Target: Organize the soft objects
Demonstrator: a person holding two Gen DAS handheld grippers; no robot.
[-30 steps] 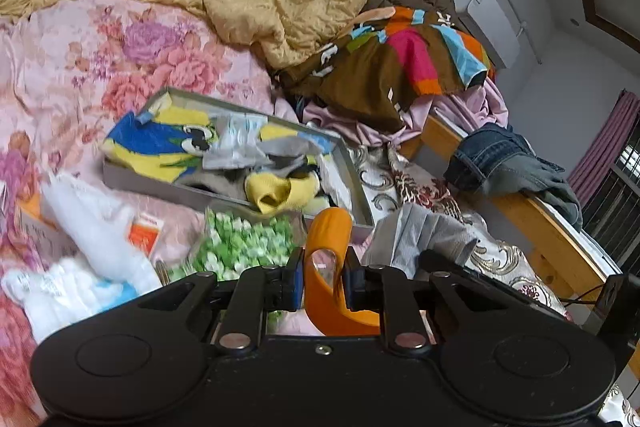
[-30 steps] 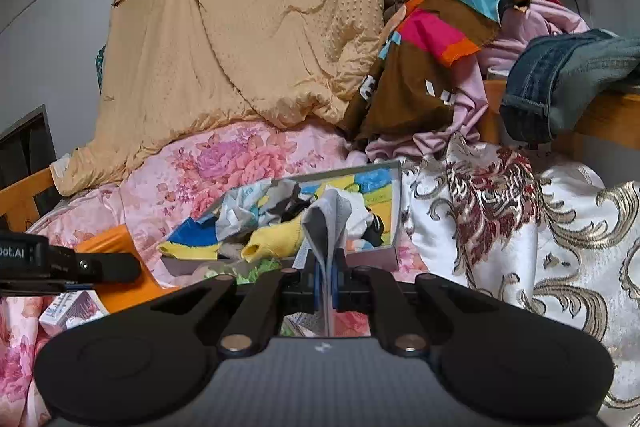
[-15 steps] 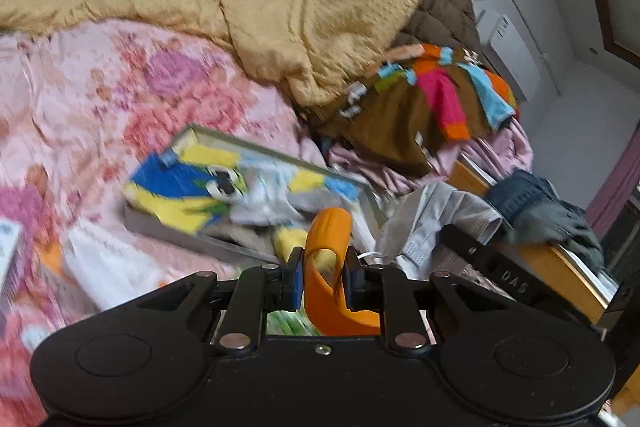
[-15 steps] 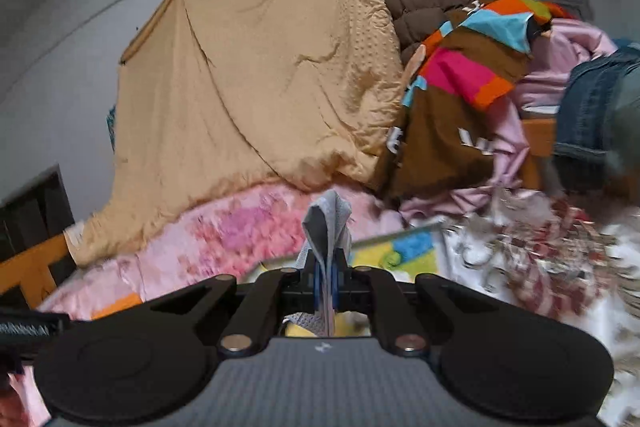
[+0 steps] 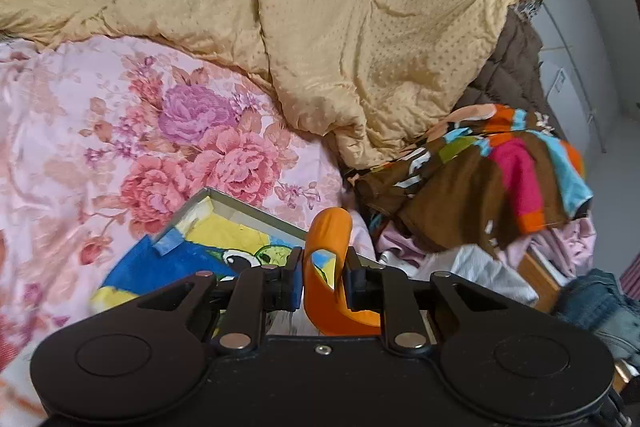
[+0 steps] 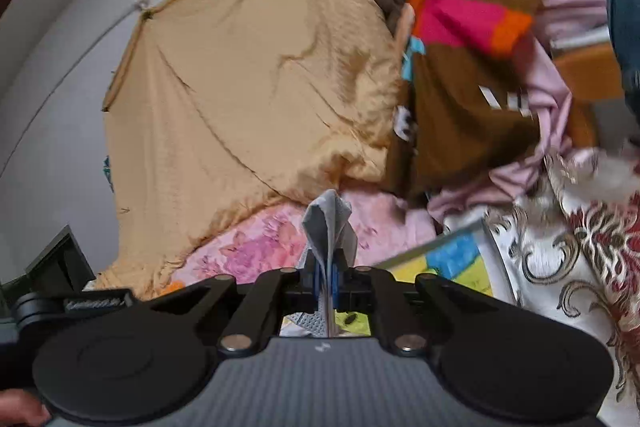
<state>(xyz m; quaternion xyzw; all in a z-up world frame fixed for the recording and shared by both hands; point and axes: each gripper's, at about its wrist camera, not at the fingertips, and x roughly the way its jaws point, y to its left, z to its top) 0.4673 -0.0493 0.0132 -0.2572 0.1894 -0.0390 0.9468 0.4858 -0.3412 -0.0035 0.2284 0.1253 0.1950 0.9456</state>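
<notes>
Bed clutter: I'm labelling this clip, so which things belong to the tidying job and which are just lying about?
In the job:
- orange piece, held in left gripper
- grey cloth, pinched in right gripper
- shallow box

Lying about:
- tan blanket
- floral sheet
- striped brown garment
- jeans

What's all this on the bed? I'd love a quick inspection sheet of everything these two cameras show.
Surface: floral pink bedspread.
Job's things: orange piece in left hand-held gripper; grey cloth in right hand-held gripper; shallow box lined with blue-yellow fabric.
Clutter: tan quilt, multicoloured brown garment, jeans.
Grippers: both shut on their items.
Cables: nothing seen.
Surroundings: white wall, wooden bed rail.
</notes>
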